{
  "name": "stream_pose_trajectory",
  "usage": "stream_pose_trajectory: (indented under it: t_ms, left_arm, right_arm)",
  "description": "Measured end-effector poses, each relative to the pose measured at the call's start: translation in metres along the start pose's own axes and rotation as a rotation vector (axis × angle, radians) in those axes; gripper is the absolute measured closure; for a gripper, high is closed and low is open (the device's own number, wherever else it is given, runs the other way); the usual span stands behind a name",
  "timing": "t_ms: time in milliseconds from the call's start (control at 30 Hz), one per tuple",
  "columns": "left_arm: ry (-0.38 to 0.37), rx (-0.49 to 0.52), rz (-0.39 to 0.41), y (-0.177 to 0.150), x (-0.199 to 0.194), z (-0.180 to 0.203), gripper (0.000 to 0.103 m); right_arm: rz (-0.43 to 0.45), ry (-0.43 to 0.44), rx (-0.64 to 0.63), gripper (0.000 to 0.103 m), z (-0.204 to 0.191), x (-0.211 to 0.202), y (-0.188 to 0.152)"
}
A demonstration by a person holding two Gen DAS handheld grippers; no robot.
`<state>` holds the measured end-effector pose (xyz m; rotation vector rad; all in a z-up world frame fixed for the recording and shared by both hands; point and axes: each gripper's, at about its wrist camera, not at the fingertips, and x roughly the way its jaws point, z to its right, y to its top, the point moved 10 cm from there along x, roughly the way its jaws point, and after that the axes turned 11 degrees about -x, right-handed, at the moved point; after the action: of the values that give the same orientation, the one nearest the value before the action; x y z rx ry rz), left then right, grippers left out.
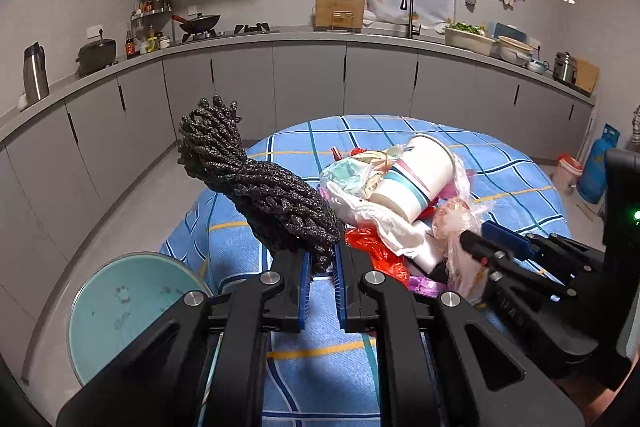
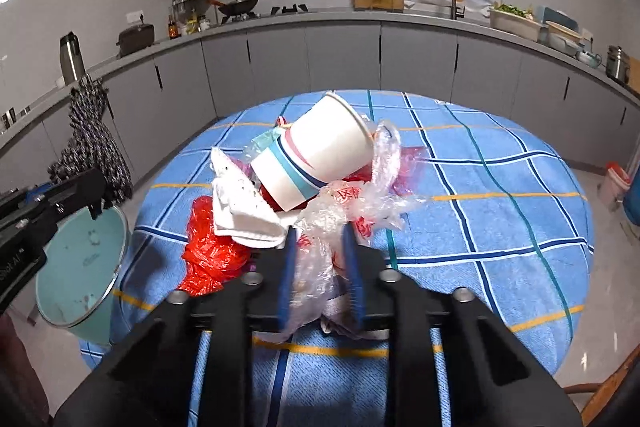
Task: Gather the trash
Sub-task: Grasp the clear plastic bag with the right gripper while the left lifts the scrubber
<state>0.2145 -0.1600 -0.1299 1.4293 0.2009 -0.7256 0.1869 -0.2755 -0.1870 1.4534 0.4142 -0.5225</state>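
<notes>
My left gripper is shut on a black foam net and holds it up over the table's left edge; the net also shows in the right wrist view. A teal trash bin stands open on the floor below left, also in the right wrist view. My right gripper is shut on a clear plastic bag at the near side of a trash pile. The pile holds a tipped white paper cup, a white napkin and a red plastic bag.
The round table wears a blue checked cloth. Grey kitchen cabinets run around the back with a wok, a sink tap and bowls on the counter. A blue gas cylinder and a small bucket stand on the floor at right.
</notes>
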Motion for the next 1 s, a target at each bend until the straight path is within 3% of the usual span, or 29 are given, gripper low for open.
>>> stream_pose_trajectory:
  t_ms: [133,567,1000]
  left_arm:
    - [-0.003,0.006,0.010,0.001,-0.006,0.004,0.093]
    - [0.011,0.012,0.026,-0.004,-0.023,-0.007,0.093]
    - [0.103,-0.032,0.040,-0.003,-0.039,-0.056,0.093]
  right_arm:
    - [0.022,-0.011,0.001,0.098,0.005,-0.008,0.004]
    - [0.131,-0.063,0.008,0.099,0.028,-0.047,0.028]
    - [0.241,-0.035,-0.062,0.099,0.002,-0.077,0.063]
